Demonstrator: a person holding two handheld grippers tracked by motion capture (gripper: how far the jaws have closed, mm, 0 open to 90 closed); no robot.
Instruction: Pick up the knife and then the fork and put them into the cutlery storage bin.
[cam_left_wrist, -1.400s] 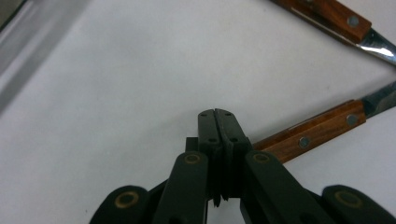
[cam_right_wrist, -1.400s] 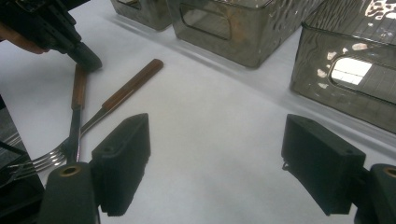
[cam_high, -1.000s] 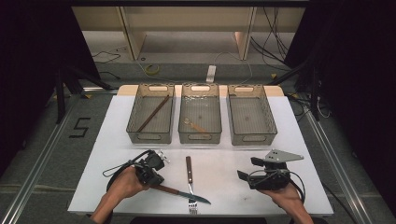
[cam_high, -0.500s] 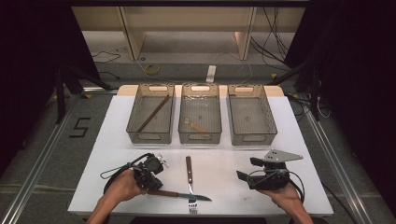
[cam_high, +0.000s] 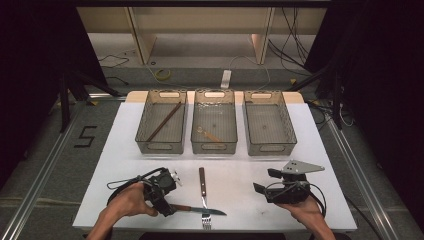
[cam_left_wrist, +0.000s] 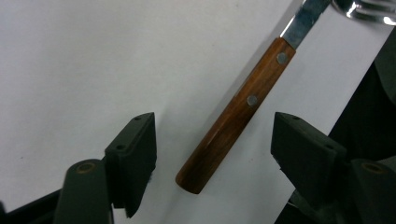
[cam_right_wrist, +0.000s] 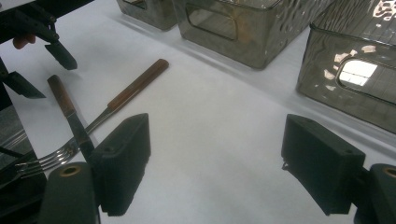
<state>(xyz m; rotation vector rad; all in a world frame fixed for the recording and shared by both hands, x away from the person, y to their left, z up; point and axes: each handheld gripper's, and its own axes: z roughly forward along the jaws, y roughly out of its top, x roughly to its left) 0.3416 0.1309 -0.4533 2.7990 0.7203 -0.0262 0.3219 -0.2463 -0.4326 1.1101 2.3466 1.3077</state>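
Left gripper view: left gripper (cam_left_wrist: 212, 140) jaws spread wide, knife (cam_left_wrist: 236, 114) handle between them, ungripped; right gripper (cam_right_wrist: 217, 158) wide, empty.

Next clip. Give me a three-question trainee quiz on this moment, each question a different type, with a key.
1. True or false: the left tool is clamped on the knife.
2. Multiple choice: the fork lies (A) in a bin, (B) on the table, (C) in the right tool.
3. Fill in: the knife's blade crosses the fork near its ____.

Key: 1 false, its jaws stand open around the handle; 2 B; 3 prongs.
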